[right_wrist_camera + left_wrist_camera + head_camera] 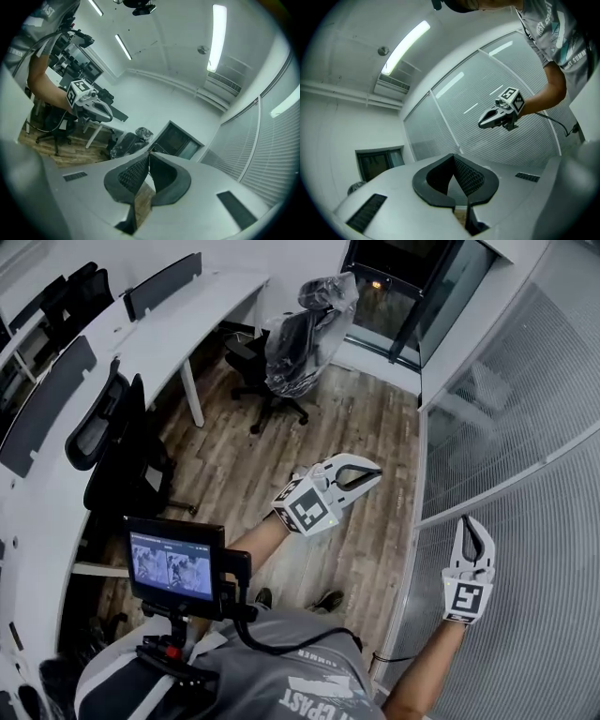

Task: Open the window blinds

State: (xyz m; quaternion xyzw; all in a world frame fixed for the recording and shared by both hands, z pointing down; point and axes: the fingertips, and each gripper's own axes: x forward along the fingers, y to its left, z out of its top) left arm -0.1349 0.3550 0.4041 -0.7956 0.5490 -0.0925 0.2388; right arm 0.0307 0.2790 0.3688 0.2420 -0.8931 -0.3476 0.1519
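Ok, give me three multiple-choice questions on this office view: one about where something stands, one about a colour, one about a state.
1. Where does the plastic-wrapped chair stand?
A. Near the dark window at the far end
B. Tucked under the desk
C. Behind the person

2. What colour is the top of the long desk?
A. Black
B. White
C. Red

3. How do the tongs of the left gripper and the right gripper stand?
A. Both wide open
B. Both shut and empty
C. Left shut on a cord

Answers:
1 A: it stands out on the floor close to that window.
2 B: the top is plain white.
3 B: each gripper view shows the tongs meeting with nothing between.
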